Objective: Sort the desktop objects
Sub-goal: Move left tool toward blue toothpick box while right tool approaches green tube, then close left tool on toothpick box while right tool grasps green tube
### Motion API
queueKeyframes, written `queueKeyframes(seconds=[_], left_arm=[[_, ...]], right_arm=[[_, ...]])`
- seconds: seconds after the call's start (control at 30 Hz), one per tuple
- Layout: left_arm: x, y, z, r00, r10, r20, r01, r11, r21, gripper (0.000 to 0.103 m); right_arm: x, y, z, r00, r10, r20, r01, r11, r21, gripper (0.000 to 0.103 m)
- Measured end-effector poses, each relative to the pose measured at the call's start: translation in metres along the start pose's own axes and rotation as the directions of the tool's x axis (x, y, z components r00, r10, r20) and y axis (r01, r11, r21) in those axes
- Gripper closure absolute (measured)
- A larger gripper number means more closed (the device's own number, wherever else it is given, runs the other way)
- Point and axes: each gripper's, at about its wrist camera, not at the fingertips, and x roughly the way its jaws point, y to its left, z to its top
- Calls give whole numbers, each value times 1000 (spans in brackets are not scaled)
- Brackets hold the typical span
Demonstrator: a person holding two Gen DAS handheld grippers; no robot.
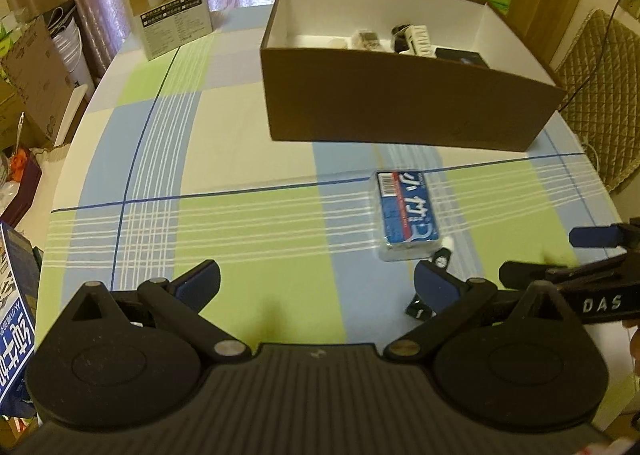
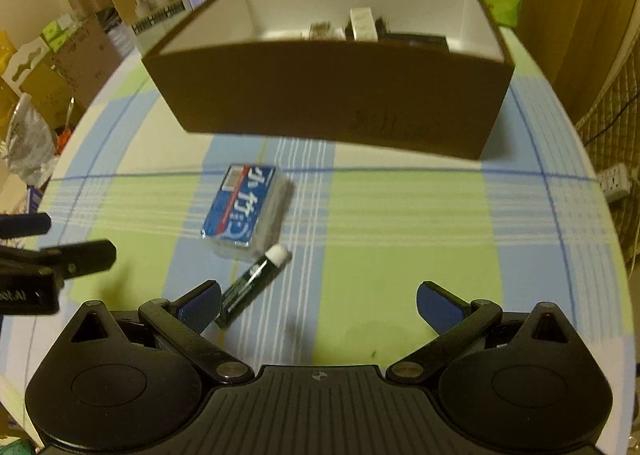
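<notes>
Grippers, left gripper (image 1: 316, 287) and right gripper (image 2: 318, 301), hover level, spread wide, empty, above the tablecloth (image 1: 240, 239).

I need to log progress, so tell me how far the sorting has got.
Partly done. Several small items already lie inside the brown box. Nothing is in hand: the left gripper and the right gripper are both open and empty. Left on the tablecloth: the blue packet and the dark tube beside it.
</notes>
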Motion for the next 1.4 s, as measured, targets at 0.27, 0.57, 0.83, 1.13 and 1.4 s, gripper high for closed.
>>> queueKeyframes(seconds=[0.27, 0.57, 0.83, 1.13, 1.4], left_arm=[[18, 10, -5, 999, 2, -41, -2, 1000, -7, 1], [38, 20, 0, 998, 5, -69, -5, 1000, -7, 1], [53, 16, 8, 996, -5, -89, 6, 1000, 10, 1], [66, -6, 19, 995, -55, -79, 59, 997, 52, 2], [74, -34, 31, 993, -108, -53, 113, 988, 107, 2]], right_arm=[[28, 11, -14, 1000, -2, -27, 3, 999, 41, 2], [52, 25, -16, 1000, -21, 10, 21, 1000, 7, 19], [62, 30, -10, 999, -28, 33, 29, 999, -35, 32], [57, 5, -8, 992, -98, 74, 105, 990, -95, 82], [50, -49, -1, 982, -167, 91, 169, 986, -12, 88]])
